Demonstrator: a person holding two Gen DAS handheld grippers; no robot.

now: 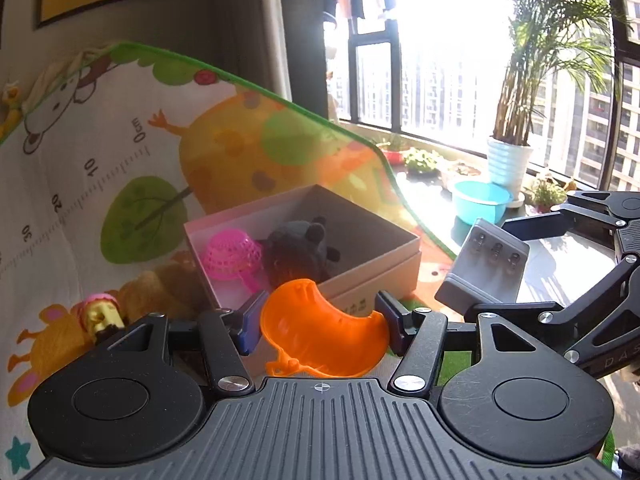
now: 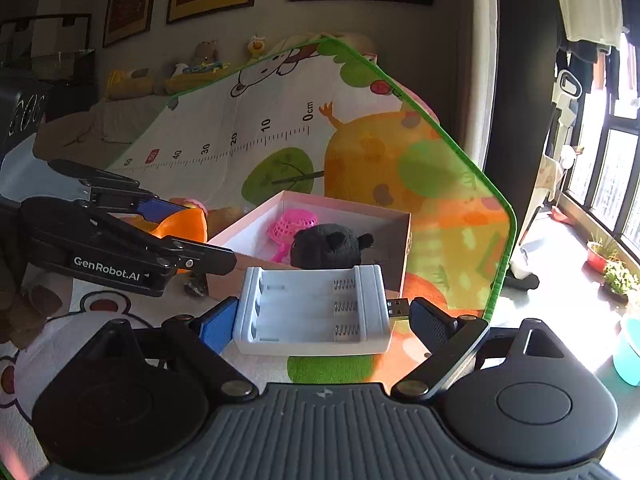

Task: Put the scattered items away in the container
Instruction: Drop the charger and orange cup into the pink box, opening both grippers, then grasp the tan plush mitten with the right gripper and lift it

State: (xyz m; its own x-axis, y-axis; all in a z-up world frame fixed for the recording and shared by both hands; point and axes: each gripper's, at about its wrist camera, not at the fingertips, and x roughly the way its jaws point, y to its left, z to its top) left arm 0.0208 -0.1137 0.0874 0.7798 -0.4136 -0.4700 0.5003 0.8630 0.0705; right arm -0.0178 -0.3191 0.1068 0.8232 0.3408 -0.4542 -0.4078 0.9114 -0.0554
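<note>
An open pink cardboard box (image 1: 372,280) (image 2: 394,216) sits on the play mat and holds a pink mesh toy (image 1: 231,258) (image 2: 294,224) and a black plush toy (image 1: 298,250) (image 2: 326,246). My left gripper (image 1: 322,322) (image 2: 188,236) is shut on an orange plastic scoop (image 1: 320,330) (image 2: 182,226), just short of the box's near corner. My right gripper (image 2: 320,320) (image 1: 508,240) is shut on a white battery charger (image 2: 316,312) (image 1: 486,268) with a USB plug, held near the box's front edge. A small gold and pink toy (image 1: 100,314) lies on the mat left of the box.
The colourful play mat (image 1: 120,168) (image 2: 420,168) ends at a green border, with bare floor beyond. By the window stand a turquoise basin (image 1: 480,200), a tall potted palm (image 1: 510,160) and small plant pots (image 2: 600,256). Plush toys (image 2: 204,60) line the far wall.
</note>
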